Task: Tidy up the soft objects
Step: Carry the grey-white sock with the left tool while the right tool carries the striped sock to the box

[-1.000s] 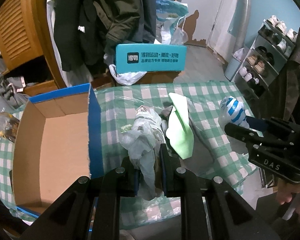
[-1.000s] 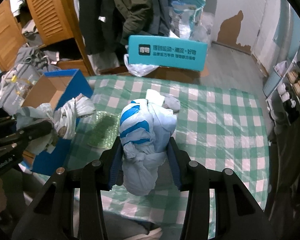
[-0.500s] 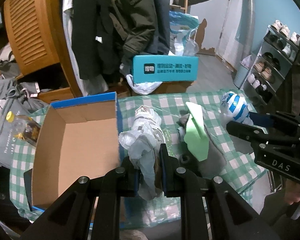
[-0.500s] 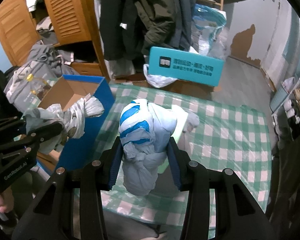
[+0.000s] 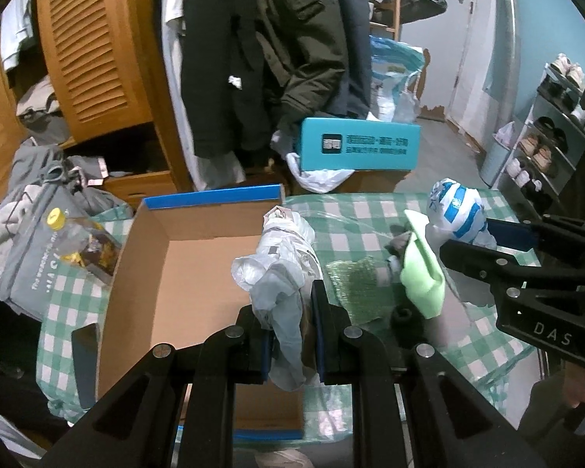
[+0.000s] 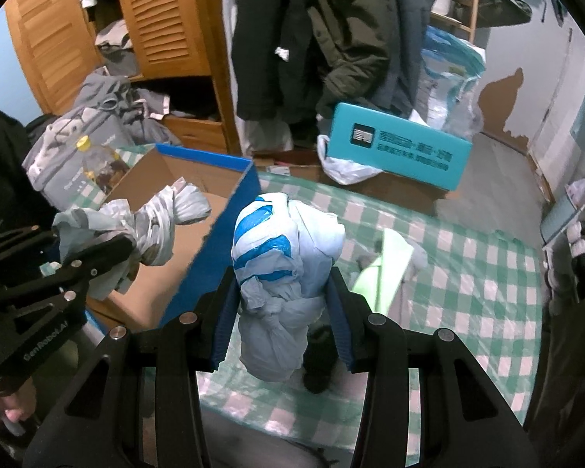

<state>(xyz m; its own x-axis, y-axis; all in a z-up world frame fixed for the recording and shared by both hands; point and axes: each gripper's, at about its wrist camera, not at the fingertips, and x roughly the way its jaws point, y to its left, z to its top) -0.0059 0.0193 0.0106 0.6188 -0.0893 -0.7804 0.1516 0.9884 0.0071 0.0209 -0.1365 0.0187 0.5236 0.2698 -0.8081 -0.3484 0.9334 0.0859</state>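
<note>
Soft bundles are what we are sorting, and both are now in the air near the cardboard box [image 5: 199, 273]. Starting at the left of the left wrist view, the box fills the lower left and middle of the frame, open and bare inside, its blue rim toward the top. A second ago it sat further to the left edge; now it lies almost straight under our left gripper [image 5: 290, 331]. The fingers of that gripper are closed on the grey knotted bag [image 5: 280, 269], which sits at the frame centre, over the box's right wall. We judge this bundle is about ready to be let go into the box.

Further right on the checked tablecloth [image 5: 355, 210] lie a green mesh scrap [image 5: 351, 280] and a light green cloth [image 5: 423, 277], not yet collected. At the right edge our right gripper [image 6: 282, 304] comes in, clamped on the blue-striped bag [image 6: 277, 249].

In the right wrist view the box has drifted from the far left toward the centre, so the striped bag now hangs just beside the blue wall, over the table. It needs to travel a little more leftward.
</note>
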